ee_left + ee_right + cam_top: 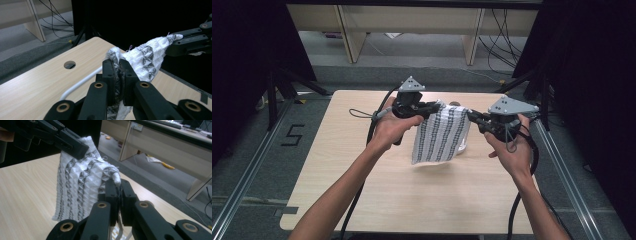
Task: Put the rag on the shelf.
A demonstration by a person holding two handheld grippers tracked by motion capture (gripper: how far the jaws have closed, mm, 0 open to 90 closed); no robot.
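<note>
Two forearms come in from the bottom of the high view, each hand carrying a tool. Left tool is clamped on one top corner of a white cloth with dark patterned stripes; right tool is clamped on the other top corner. Between them the cloth's top edge spans across, and the rest hangs down in the air above the light wooden desk, its lower edge near the desk surface. In the left gripper view the jaws pinch a bunched fold of cloth, with the other tool gripping the far corner at the right. A round hole in the desk and a white curved bar lie beyond the jaws there.
</note>
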